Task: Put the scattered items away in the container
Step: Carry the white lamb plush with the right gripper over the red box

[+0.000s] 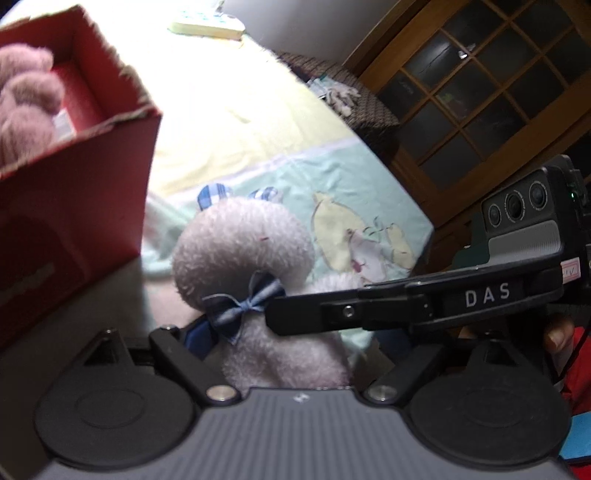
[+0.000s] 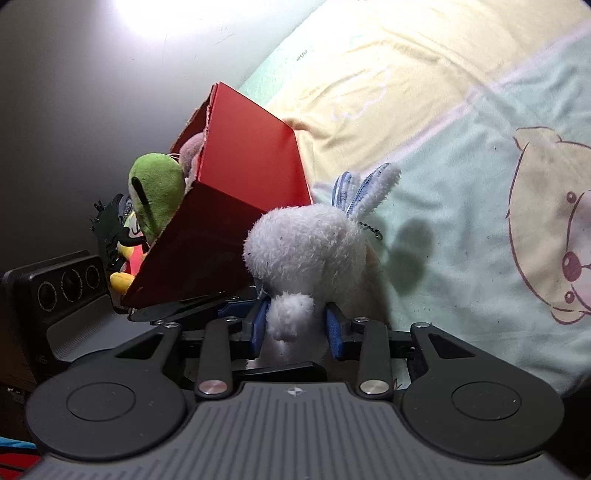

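A white plush rabbit (image 1: pixel 243 254) with a blue bow (image 1: pixel 240 306) and blue-striped ears (image 2: pixel 365 184) lies on the bed beside a red cardboard box (image 1: pixel 74 206). Both grippers hold it. My left gripper (image 1: pixel 284 354) has the plush body between its fingers, its blue pad (image 1: pixel 199 332) against the toy. My right gripper (image 2: pixel 295 325) is shut on a plush limb (image 2: pixel 290 317) between its blue pads (image 2: pixel 334 328); it also shows in the left wrist view (image 1: pixel 280 314). The box (image 2: pixel 243 184) holds a pink plush (image 1: pixel 22 99) and a green plush (image 2: pixel 159 192).
The bedsheet (image 2: pixel 461 129) is yellow and mint with cartoon bears. A pale book or box (image 1: pixel 207 26) lies at the far end of the bed. A wooden glass-paned cabinet (image 1: pixel 491 85) stands to the right, with a patterned stool (image 1: pixel 354 99) before it.
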`<state>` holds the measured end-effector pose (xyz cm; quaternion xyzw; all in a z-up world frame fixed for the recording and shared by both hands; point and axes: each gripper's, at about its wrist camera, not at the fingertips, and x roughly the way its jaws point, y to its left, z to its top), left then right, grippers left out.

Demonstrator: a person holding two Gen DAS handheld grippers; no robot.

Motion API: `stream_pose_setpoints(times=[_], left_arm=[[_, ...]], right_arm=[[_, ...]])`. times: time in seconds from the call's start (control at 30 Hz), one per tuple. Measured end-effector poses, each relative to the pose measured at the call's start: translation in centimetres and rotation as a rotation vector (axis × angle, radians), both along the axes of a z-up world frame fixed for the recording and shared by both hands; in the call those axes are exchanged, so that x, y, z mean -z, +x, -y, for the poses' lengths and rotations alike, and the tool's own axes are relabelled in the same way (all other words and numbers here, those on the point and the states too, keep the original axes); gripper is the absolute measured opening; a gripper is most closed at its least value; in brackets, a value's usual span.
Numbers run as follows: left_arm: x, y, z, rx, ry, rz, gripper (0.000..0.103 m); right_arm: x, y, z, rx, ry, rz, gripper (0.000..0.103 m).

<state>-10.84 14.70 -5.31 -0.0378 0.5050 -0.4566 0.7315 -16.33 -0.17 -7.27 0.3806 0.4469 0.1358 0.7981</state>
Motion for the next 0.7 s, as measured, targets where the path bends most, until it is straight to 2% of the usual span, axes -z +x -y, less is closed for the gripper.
stream_pose_setpoints(times=[0.1, 0.37, 0.6, 0.7], left_arm=[[-1.9, -0.7, 0.2, 0.016, -0.042, 0.048, 0.088], [-8.6, -1.7, -0.8, -0.037, -0.140, 0.295, 0.088], [-10.6, 0.0, -3.1, -0.143, -0.132, 0.403, 0.088], [-10.8, 0.8, -4.7, -0.206, -0.119, 0.411, 0.088]], right_arm=[[-2.0, -0.9, 0.3, 0.014, -0.010, 0.047, 0.036], [-7.8, -1.0, 0.1, 0.034, 0.008, 0.272, 0.036], [-9.8, 3.3, -1.6, -0.056, -0.005, 0.371, 0.036], [-10.2, 5.1, -2.6, -0.108, -0.010, 0.388, 0.036]])
